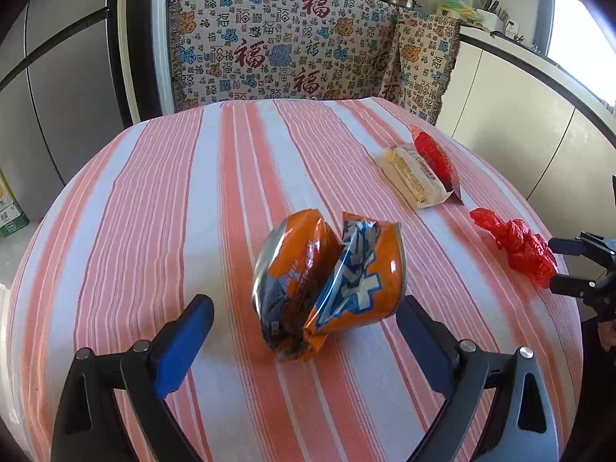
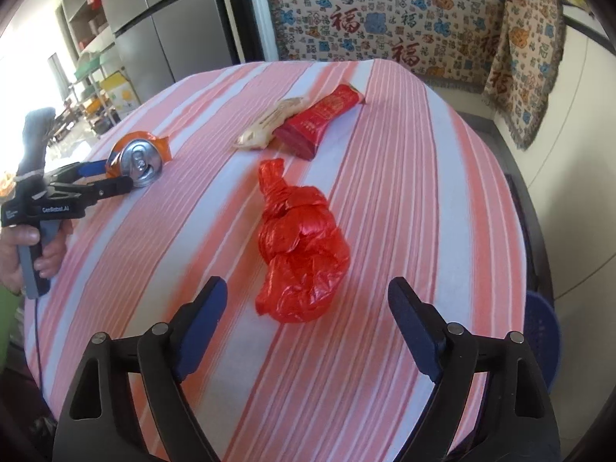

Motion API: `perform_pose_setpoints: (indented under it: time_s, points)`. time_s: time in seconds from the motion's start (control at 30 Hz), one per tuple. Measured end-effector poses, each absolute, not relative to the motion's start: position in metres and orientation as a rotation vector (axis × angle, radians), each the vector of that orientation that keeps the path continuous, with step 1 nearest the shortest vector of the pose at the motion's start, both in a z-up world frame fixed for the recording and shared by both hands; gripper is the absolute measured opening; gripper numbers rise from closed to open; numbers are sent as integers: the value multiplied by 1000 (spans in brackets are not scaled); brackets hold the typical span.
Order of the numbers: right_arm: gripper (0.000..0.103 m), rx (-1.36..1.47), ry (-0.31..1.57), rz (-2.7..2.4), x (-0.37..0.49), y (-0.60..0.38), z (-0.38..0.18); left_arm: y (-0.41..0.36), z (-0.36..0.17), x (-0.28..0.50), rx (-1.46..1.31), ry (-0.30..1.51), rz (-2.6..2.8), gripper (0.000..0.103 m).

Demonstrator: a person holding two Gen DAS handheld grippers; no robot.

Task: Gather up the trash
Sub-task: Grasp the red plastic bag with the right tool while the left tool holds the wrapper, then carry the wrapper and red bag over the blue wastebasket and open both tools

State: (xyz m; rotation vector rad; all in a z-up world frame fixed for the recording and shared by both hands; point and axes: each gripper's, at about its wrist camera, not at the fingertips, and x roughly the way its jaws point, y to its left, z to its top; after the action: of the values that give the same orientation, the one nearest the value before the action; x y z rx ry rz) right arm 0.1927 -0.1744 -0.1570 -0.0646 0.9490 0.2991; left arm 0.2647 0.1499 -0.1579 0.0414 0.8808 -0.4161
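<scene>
With trash scattered over the table [image 1: 161, 200]: left gripper [image 1: 304, 317] spread around crushed can [image 1: 327, 281], right gripper [image 2: 306, 300] spread before red bag [image 2: 302, 242], each lined up for pickup.

Left gripper [image 1: 304, 310]: black frame, blue-padded fingers [image 1: 181, 346], silver pivot screws. Right gripper [image 2: 306, 294]: same build. "GenRobot.AI" printed in white on left body; grey handle, thin cable, bare-skinned hand [image 2: 29, 250].
</scene>
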Motion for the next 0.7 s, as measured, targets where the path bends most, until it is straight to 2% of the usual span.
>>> perform_pose_setpoints:
  time_s: [0.27, 0.3, 0.33, 0.37, 0.4, 0.43, 0.5, 0.7]
  points:
    - [87, -142, 1054, 359, 228, -152, -152, 138, -155, 276, 47, 884, -460, 96]
    - [87, -145, 1066, 355, 232, -151, -154, 138, -154, 276, 40, 882, -464, 88]
    - [84, -148, 1084, 354, 236, -151, -157, 138, -153, 276, 37, 883, -466, 80]
    - [74, -149, 1102, 359, 239, -150, -159, 137, -154, 278, 37, 894, -467, 67]
    - [67, -146, 1129, 371, 241, -149, -163, 137, -154, 278, 33, 903, -467, 66]
    - [47, -143, 1146, 377, 242, -149, -166, 138, -154, 278, 29, 900, -466, 66]
    - [44, -135, 1134, 375, 238, -150, -165, 137, -152, 275, 34, 896, -460, 62]
    - [43, -64, 1078, 375, 215, -164, -147, 128, -136, 254, 46, 857, -441, 60]
